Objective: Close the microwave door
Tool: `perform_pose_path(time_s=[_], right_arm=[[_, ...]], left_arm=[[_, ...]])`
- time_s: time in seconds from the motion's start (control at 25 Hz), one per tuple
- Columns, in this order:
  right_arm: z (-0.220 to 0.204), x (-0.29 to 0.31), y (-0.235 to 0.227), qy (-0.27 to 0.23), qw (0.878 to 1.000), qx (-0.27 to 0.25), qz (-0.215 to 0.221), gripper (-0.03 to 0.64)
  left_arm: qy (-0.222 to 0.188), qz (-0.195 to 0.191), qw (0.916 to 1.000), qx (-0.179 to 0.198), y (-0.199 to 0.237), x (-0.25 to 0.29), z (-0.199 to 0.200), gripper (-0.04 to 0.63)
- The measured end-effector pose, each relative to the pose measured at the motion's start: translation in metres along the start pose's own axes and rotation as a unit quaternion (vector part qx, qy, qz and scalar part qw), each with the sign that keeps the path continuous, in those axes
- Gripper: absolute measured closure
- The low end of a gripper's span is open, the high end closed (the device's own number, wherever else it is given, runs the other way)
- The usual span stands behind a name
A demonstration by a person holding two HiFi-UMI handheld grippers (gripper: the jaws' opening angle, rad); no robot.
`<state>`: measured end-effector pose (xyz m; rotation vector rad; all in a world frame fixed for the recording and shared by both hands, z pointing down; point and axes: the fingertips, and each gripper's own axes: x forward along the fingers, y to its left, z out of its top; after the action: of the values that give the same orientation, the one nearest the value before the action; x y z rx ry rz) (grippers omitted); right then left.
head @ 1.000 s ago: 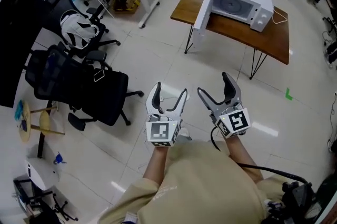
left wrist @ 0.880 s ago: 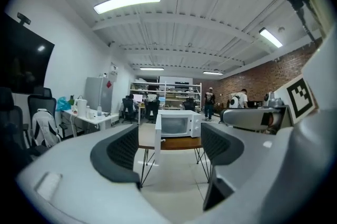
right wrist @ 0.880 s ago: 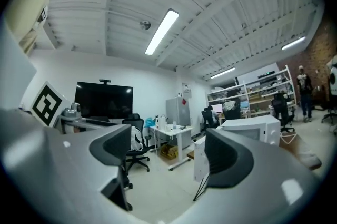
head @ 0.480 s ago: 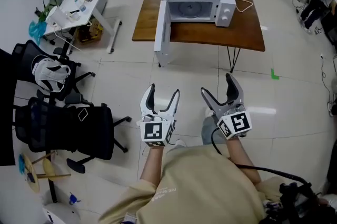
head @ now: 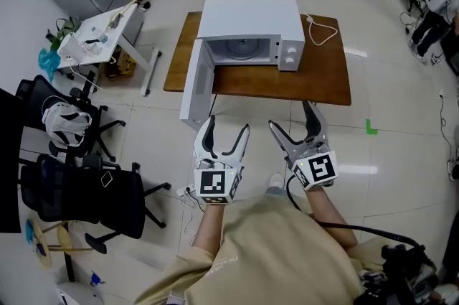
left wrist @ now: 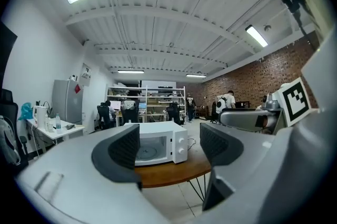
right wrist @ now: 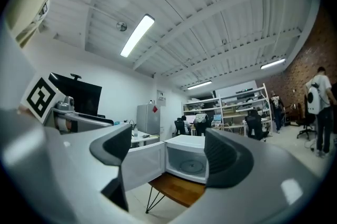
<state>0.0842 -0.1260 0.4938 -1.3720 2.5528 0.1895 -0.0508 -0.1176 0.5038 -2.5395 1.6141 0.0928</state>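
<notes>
My left gripper [head: 228, 135] and right gripper [head: 294, 123] hang with jaws apart, nothing between them, held low and well short of the table [head: 319, 81]. Bare floor lies ahead, with a black chair [head: 86, 192] off to my left. The microwave [head: 251, 16] sits on the table, its door [head: 193, 85] swung out past the table's near-left edge. I judge that free edge is the place to push.

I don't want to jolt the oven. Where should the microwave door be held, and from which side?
Take the microwave door at its free vertical edge, the end nearest you, coming from its outer face on the left. It stands wide open, hinged at the left front of the oven, so that edge probably gives most leverage.
</notes>
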Motion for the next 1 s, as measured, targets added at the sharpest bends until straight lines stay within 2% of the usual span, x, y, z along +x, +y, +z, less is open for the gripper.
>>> perform_pose_path(time_s=[0.16,0.32,0.56,0.72,1.0], right_arm=[[-0.014,0.018,-0.040,-0.002,1.000,0.018,0.010,0.196],[-0.018,0.036,-0.038,-0.007,0.999,0.023,0.024,0.196],[-0.034,0.087,-0.050,0.005,1.000,0.025,-0.009,0.201],[-0.035,0.113,-0.033,0.017,0.999,0.015,-0.025,0.201],[-0.032,0.171,0.008,0.019,0.998,-0.010,-0.052,0.202]], left_arm=[[0.011,0.012,0.9998,0.009,-0.008,0.037,-0.008,0.233],[0.020,0.017,0.9996,0.009,0.007,0.047,-0.017,0.233],[0.017,-0.011,0.9998,0.000,0.051,0.090,-0.016,0.233],[0.013,-0.033,0.9994,0.003,0.080,0.100,-0.008,0.233],[-0.001,-0.081,0.9965,-0.020,0.134,0.102,0.007,0.237]])
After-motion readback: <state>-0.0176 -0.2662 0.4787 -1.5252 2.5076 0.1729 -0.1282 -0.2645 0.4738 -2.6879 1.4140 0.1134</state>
